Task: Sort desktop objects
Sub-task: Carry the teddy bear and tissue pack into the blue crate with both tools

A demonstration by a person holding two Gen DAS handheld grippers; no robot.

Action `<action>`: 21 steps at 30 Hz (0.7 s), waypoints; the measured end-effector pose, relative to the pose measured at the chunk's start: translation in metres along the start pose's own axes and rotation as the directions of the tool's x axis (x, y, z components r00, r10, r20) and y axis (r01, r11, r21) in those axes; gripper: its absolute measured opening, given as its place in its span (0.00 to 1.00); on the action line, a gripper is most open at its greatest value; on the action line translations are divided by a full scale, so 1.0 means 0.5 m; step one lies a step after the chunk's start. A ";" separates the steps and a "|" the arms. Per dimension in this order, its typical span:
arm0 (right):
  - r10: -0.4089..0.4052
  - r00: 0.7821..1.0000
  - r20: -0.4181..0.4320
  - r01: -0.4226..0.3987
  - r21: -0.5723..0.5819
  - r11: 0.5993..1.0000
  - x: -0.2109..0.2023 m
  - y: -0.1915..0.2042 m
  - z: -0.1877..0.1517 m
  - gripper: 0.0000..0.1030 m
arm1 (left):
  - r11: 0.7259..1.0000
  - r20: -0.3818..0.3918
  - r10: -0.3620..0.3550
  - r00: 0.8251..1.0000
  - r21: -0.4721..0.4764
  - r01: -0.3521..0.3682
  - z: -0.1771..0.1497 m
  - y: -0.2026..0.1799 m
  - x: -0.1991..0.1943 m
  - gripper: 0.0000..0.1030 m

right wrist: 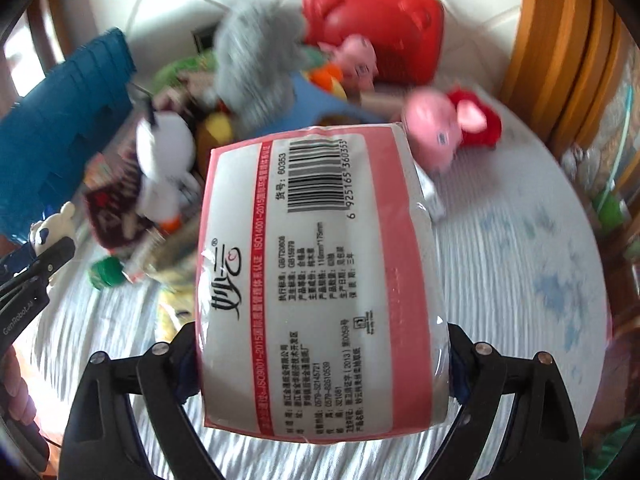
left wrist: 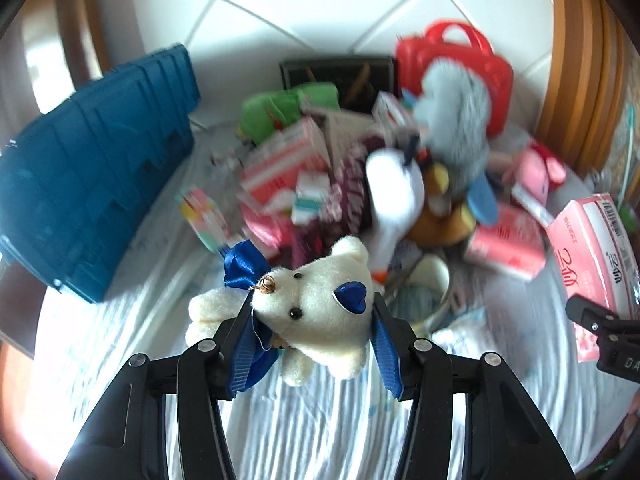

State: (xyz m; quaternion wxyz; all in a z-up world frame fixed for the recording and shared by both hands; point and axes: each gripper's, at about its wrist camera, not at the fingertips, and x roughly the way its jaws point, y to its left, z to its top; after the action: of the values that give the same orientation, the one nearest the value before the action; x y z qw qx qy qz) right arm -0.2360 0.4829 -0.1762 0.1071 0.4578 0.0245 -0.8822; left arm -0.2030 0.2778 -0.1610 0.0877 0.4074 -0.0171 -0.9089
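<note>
Both grippers are loaded right now. The left gripper [left wrist: 308, 312] is clamped on a little cream bear [left wrist: 320, 304] with a blue bow, squeezed across its head and shoulders, and it looks lifted clear of the white cloth [left wrist: 320, 420]. The right gripper [right wrist: 320, 356] is pinched on the sides of a pink tissue pack [right wrist: 320, 280], whose long axis runs straight out along the fingers, away from the camera, barcode end farthest out. What matters for whatever comes next is which way the containers lie. The blue crate [left wrist: 92, 184] sits off to the left of the pile [left wrist: 340, 184], so it's clearly nearer the hand with the bear. The red case [right wrist: 376, 40] is at the far back, right of centre, so the tissue hand is probably nearer to it. Can't tell from this which bin is meant for what, though. With the pack sticking so far forward, I'd guess its far end reaches any bin well before the fingers do.
</note>
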 end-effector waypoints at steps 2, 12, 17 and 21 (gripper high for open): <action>0.026 0.999 0.040 -0.024 -0.032 0.999 -0.021 0.017 0.031 0.89 | 1.000 0.036 0.015 0.999 -0.021 -0.014 0.011 0.015 -0.022 0.49; 0.156 0.968 0.196 -0.117 -0.197 0.973 -0.120 0.171 0.137 0.89 | 0.986 0.169 0.130 0.977 -0.125 -0.110 0.050 0.157 -0.138 0.50; 0.176 0.952 0.251 -0.113 -0.249 0.962 -0.148 0.314 0.146 0.89 | 0.985 0.216 0.141 0.966 -0.132 -0.115 0.057 0.271 -0.161 0.50; 0.183 0.945 0.272 -0.113 -0.256 0.960 -0.157 0.439 0.153 0.89 | 0.986 0.232 0.141 0.962 -0.125 -0.114 0.062 0.377 -0.166 0.50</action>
State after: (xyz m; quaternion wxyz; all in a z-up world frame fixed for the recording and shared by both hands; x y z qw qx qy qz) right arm -0.2072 0.2708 -0.0560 0.2297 0.3064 0.0787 -0.9204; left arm -0.1443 0.1057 -0.0598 0.1657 0.2872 -0.0037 -0.9434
